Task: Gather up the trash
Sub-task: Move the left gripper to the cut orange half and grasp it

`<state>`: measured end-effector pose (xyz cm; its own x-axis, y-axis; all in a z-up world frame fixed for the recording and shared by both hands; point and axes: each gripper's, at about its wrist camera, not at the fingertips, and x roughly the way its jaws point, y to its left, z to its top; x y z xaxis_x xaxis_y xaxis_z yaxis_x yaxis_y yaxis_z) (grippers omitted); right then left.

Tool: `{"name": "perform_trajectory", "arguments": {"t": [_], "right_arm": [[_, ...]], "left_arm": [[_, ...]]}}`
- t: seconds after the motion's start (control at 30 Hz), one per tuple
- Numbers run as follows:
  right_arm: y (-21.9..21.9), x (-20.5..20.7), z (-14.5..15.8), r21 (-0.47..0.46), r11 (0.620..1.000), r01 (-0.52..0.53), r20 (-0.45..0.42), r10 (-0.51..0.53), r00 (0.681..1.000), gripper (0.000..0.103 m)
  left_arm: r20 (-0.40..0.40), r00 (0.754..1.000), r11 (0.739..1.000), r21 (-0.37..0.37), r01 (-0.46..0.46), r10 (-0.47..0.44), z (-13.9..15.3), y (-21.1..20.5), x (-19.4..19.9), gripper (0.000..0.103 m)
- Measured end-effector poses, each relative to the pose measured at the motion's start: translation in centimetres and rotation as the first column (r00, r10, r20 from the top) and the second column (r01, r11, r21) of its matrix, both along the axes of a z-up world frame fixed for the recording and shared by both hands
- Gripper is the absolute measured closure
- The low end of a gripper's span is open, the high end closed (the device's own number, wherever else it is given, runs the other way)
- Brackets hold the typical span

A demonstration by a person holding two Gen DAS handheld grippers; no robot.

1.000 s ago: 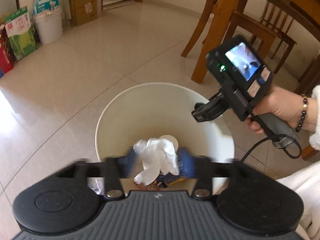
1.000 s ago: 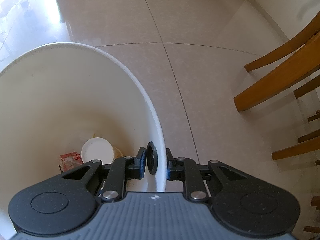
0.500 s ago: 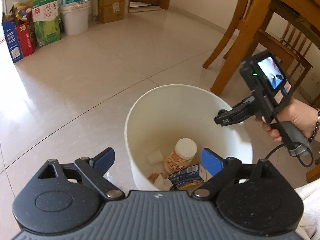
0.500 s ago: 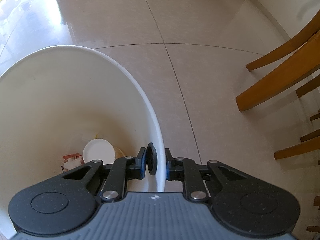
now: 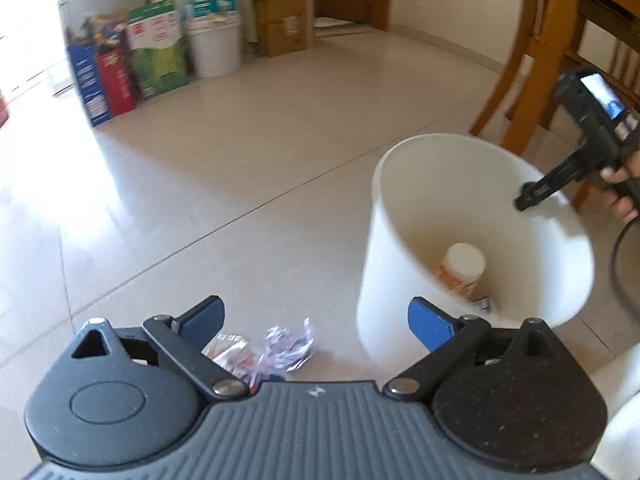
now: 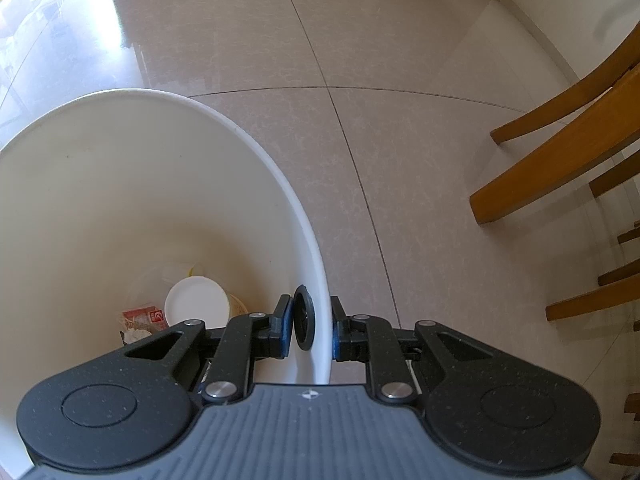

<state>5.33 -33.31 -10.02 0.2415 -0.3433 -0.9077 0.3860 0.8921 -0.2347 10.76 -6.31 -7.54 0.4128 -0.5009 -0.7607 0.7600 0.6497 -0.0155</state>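
Swinging off the white bin [image 5: 472, 240], my left gripper [image 5: 316, 320] now hangs over floor litter, jaws opening wide around nothing, the tissue already dropped inside. My right gripper [image 6: 308, 328] pinches the bin's rim. Jar [image 5: 460, 268] and wrappers are binned; crumpled foil wrappers [image 5: 276, 350] beside the bin's base remain.

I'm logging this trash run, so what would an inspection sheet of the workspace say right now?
Surface: glossy beige tiled floor.
Job's things: white bin, holding a white-lidded jar and wrappers; crumpled wrappers on the floor beside it.
Clutter: nothing seen beyond those wrappers.
Grippers: left tongs opening, nothing between them; right tongs clamped on the bin's rim.
Cables: black cable below the right handle.
Surroundings: wooden chairs, cartons, white bucket.
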Motion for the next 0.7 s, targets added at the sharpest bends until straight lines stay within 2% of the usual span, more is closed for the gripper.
{"name": "perform_trajectory", "arguments": {"t": [0.17,0.27,0.4,0.5,0.57,0.7], "right_arm": [[0.1,0.0,0.0,-0.005,1.0,-0.002,-0.001,0.002,1.0,0.082],[0.2,0.0,0.0,-0.009,1.0,-0.003,-0.002,0.003,1.0,0.081],[0.4,0.0,0.0,-0.015,1.0,-0.007,-0.003,0.007,1.0,0.081],[0.4,0.0,0.0,-0.017,1.0,-0.006,-0.003,0.006,1.0,0.081],[0.5,0.0,0.0,-0.018,1.0,-0.005,-0.004,0.005,1.0,0.081],[0.5,0.1,0.0,-0.022,1.0,-0.004,-0.007,0.004,1.0,0.08]], "left_arm": [[-0.039,0.993,0.994,0.0,-0.109,0.109,-4.3,3.2,-0.1,0.004],[-0.047,0.982,0.983,0.025,-0.18,0.181,-7.8,5.0,-0.4,0.004],[-0.032,0.952,0.948,0.108,-0.298,0.303,-13.6,6.9,-0.4,0.004],[-0.079,0.919,0.92,0.109,-0.376,0.385,-16.5,8.1,0.0,0.005],[-0.072,0.901,0.901,0.109,-0.42,0.429,-17.8,8.4,0.2,0.005],[-0.09,0.892,0.895,0.108,-0.434,0.443,-19.9,8.8,0.6,0.005]]}}
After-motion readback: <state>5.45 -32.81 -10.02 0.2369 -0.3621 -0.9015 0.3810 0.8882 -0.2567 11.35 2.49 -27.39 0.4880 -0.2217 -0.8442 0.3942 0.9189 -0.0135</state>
